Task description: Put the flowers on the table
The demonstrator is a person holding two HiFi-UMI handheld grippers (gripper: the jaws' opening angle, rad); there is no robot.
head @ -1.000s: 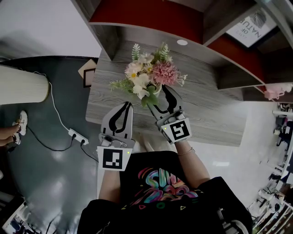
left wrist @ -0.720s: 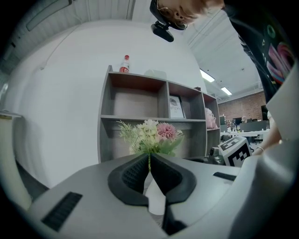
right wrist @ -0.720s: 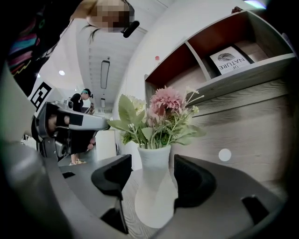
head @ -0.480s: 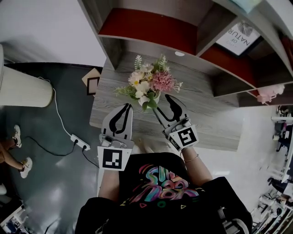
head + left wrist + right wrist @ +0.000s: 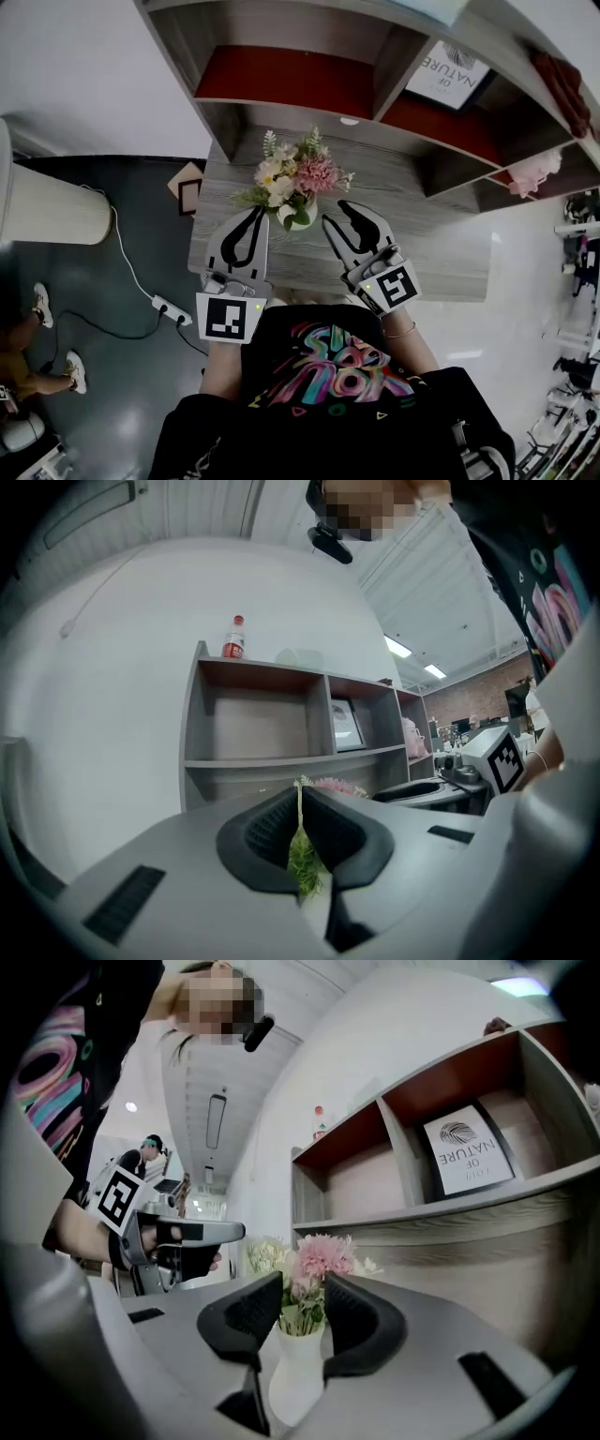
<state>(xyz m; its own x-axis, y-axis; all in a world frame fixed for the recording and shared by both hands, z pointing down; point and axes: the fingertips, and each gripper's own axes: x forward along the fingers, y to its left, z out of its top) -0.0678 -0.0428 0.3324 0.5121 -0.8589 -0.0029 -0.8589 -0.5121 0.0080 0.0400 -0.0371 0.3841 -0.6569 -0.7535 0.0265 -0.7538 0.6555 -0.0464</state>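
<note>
A bunch of pink, white and cream flowers [image 5: 292,178] stands upright in a small white vase [image 5: 300,219] on the grey wooden table [image 5: 422,253]. My right gripper [image 5: 343,210] is just right of the vase, clear of it. Its jaws are closing with nothing between them. In the right gripper view [image 5: 302,1288] the flowers [image 5: 319,1255] and vase [image 5: 298,1372] show through the gap, farther off. My left gripper [image 5: 253,216] hovers left of the vase, shut. In the left gripper view [image 5: 302,803] a green sprig [image 5: 303,864] shows beyond the slit.
A grey shelf unit with red back panels [image 5: 300,75] rises behind the table and holds a framed print [image 5: 457,70]. A white ribbed cylinder [image 5: 52,202], a small picture frame [image 5: 189,195] and a power strip with its cable [image 5: 173,309] are on the dark floor at left.
The right gripper, which stood with wide jaws around the vase, has drawn back toward the person and narrowed its jaws. The vase now stands alone. The left gripper has barely moved.
</note>
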